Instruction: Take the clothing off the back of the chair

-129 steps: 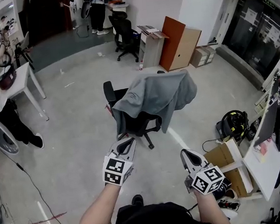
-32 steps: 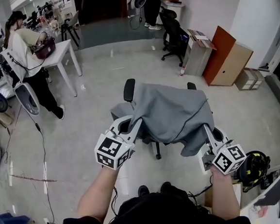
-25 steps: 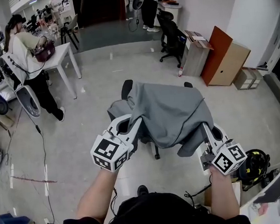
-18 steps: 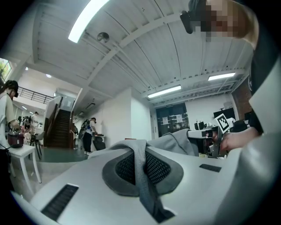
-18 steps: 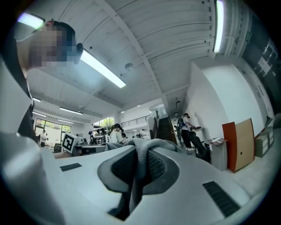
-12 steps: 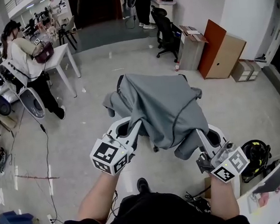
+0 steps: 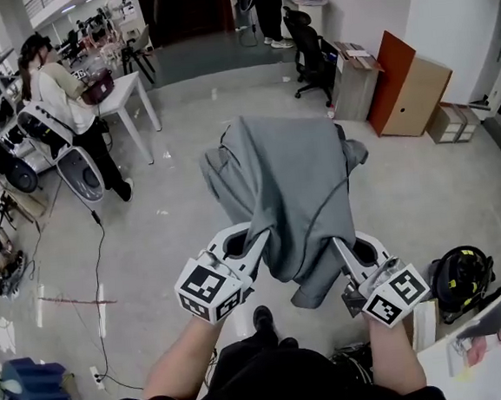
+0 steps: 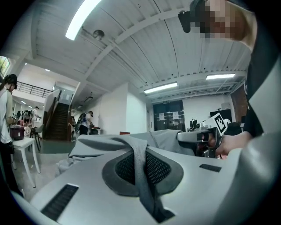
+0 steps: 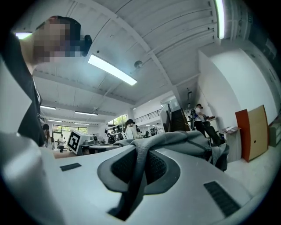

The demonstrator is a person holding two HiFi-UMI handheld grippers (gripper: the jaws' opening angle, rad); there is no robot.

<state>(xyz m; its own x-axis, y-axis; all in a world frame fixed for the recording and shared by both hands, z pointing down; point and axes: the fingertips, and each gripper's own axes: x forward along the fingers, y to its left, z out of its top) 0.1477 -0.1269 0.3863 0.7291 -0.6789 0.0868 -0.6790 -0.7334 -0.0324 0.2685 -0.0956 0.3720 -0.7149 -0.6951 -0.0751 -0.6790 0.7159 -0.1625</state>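
A grey garment (image 7: 289,187) hangs stretched between both grippers and hides nearly all of the chair; only a dark bit of the chair (image 7: 340,132) peeks out at the cloth's far right edge. My left gripper (image 7: 258,236) is shut on the garment's near left edge. My right gripper (image 7: 335,247) is shut on its near right edge, where a loose flap droops. In the left gripper view a fold of the garment (image 8: 139,169) runs pinched between the jaws. The right gripper view shows a fold of the garment (image 9: 139,169) clamped the same way.
A person stands at a white table (image 7: 127,85) at the far left, with white pods (image 7: 81,175) beside it. A cable (image 7: 96,252) trails over the floor. A black office chair (image 7: 312,54) and orange-and-wood boards (image 7: 409,72) stand at the back right. A black helmet (image 7: 461,281) lies at right.
Five seconds ago both grippers hung empty, short of the draped chair. Over the last second they have drawn the held garment toward me, and the chair has slipped out of sight under it.
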